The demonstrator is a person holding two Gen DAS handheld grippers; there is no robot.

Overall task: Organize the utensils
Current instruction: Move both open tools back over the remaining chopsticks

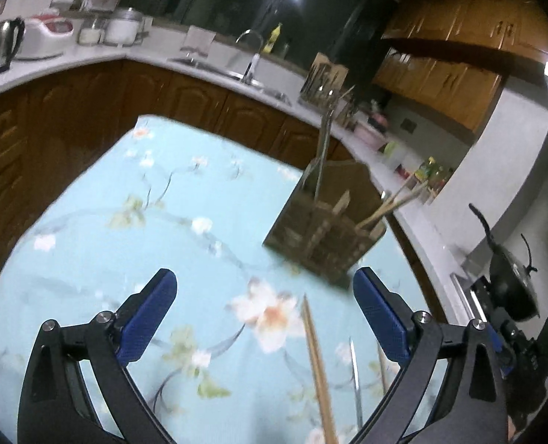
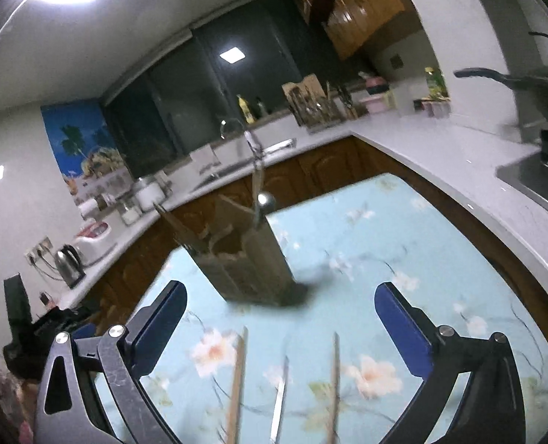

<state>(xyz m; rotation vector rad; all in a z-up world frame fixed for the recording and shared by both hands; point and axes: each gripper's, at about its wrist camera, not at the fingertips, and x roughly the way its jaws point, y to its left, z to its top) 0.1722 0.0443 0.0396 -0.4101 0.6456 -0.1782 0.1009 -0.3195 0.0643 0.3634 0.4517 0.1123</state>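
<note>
A wooden utensil holder (image 1: 325, 236) (image 2: 248, 262) stands on the flowered blue tablecloth (image 1: 162, 214) (image 2: 385, 244), with chopsticks and metal utensils sticking out of it. Three loose utensils lie on the cloth in front of it: a wooden chopstick (image 1: 320, 373) (image 2: 236, 384), a thin metal utensil (image 1: 356, 377) (image 2: 279, 399) and a second wooden stick (image 1: 382, 366) (image 2: 335, 384). My left gripper (image 1: 264, 303) is open above the cloth, nothing between its blue pads. My right gripper (image 2: 281, 318) is open too, hanging over the three loose utensils without touching them.
A white counter (image 1: 207, 63) (image 2: 440, 151) runs around the table, with a sink and tap (image 1: 249, 55), a kettle (image 1: 2, 46) (image 2: 68, 262), jars, a knife rack (image 1: 323, 77) and a black pan (image 1: 510, 281). Wooden cabinets stand below and above.
</note>
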